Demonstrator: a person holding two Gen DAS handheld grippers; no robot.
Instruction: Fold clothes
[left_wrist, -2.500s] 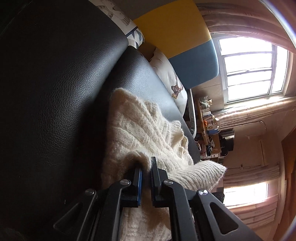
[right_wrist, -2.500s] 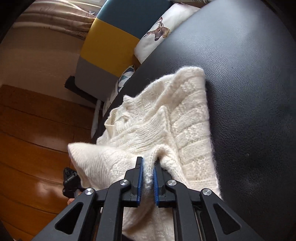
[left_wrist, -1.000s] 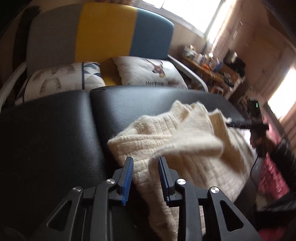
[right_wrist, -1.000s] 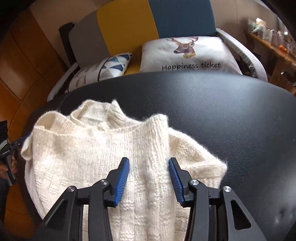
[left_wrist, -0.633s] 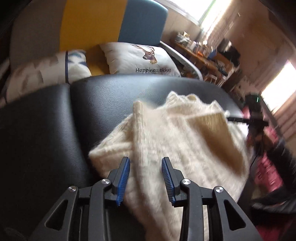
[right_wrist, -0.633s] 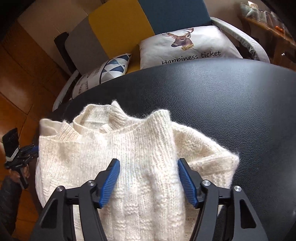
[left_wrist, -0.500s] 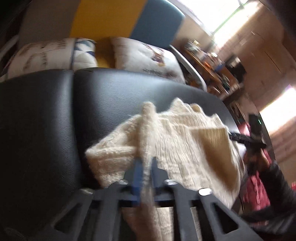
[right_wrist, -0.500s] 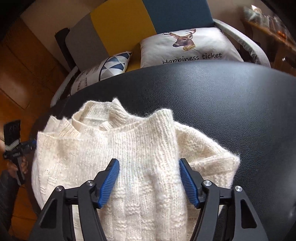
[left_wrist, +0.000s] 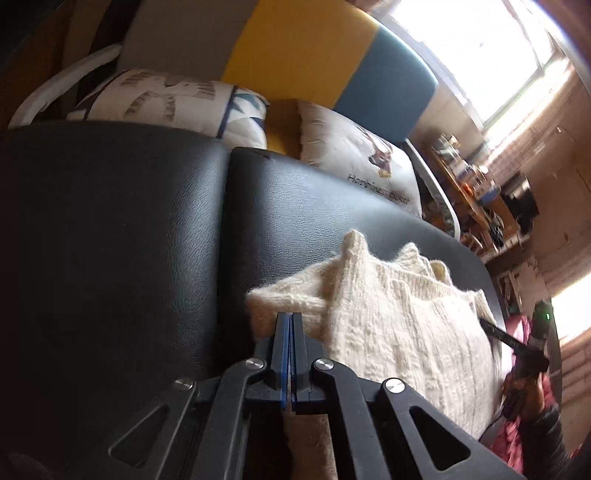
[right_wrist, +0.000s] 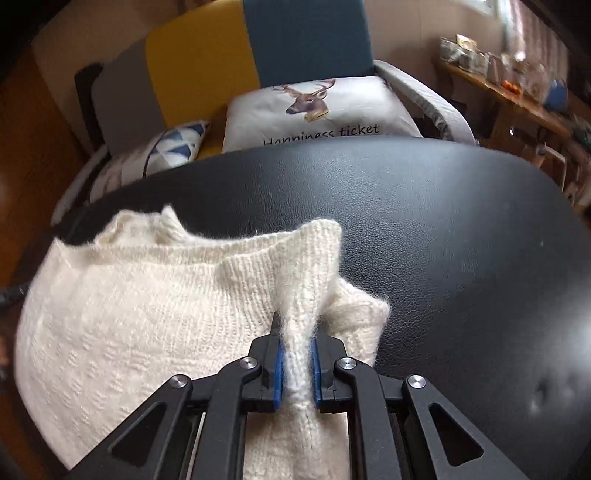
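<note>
Cream cable-knit wool sweater (right_wrist: 147, 317) lying bunched on black leather cushion (right_wrist: 443, 229). Right gripper (right_wrist: 295, 363) closing, pinching raised knit ridge (lifting for fold, probably). Left gripper (left_wrist: 288, 354) pressing together; nothing visibly caught between.

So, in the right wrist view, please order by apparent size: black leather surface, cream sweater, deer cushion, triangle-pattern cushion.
1. black leather surface
2. cream sweater, though nearness to the camera enlarges it
3. deer cushion
4. triangle-pattern cushion, partly hidden, so its true size is unsure
</note>
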